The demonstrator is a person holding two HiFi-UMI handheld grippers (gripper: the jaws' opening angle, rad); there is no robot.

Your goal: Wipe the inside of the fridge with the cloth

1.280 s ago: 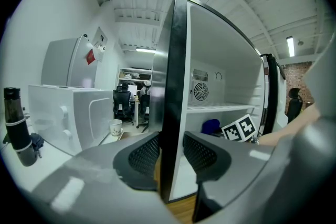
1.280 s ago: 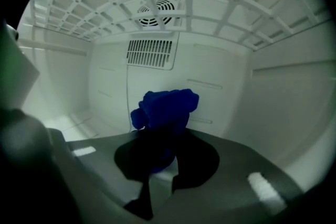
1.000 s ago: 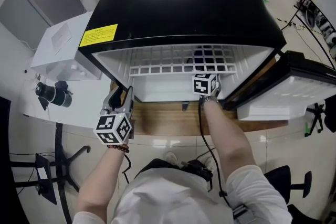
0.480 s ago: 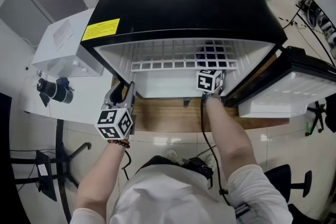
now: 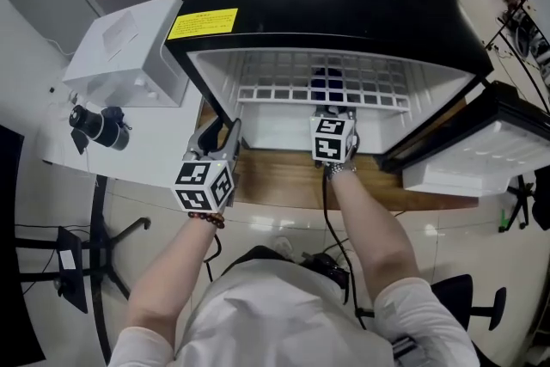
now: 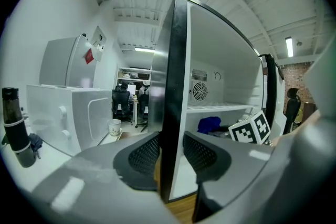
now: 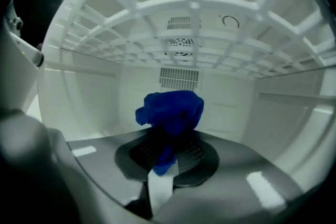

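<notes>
A: Whereabouts of the cloth [image 7: 170, 113]?

B: Inside the fridge [image 5: 344, 4], under the white wire shelf [image 5: 322, 90]. Bunched up, blue, pinched by the right gripper [image 7: 167, 153] — pads pressed on its lower fold, the rest puffed out ahead of them. Looks clear of the back wall.

A: And around it in there?

B: White walls, a slotted grille [image 7: 179, 78] on the back, a round vent [image 7: 180, 45] above that, a ledge along the right side.

A: State of the left gripper [image 6: 170, 155]?

B: Out at the front, closed on the front edge of the left wall [image 6: 173, 86], one pad on each face.

A: Any writing?

B: A yellow label [image 5: 202, 23] on the black top near the left corner, print too small to read. Square black-and-white markers on both cubes. A red tag [image 6: 90, 55] on the pale cabinet at far left, unreadable as well.

A: Seen from one view only?

B: Head view alone: the door [image 5: 481, 159] swung open to the right, the wooden tabletop [image 5: 284, 180] under the fridge, a white box [image 5: 129, 56] just beside it. Left gripper view alone: a paper cup [image 6: 114, 127] on the floor and people seated [image 6: 123, 97] far behind. Also a black bottle [image 6: 14, 126] standing upright, seen only from above in the head view. Right gripper view alone: the grip on the cloth and the underside of the shelf — from above, just a dark patch through the bars.
</notes>
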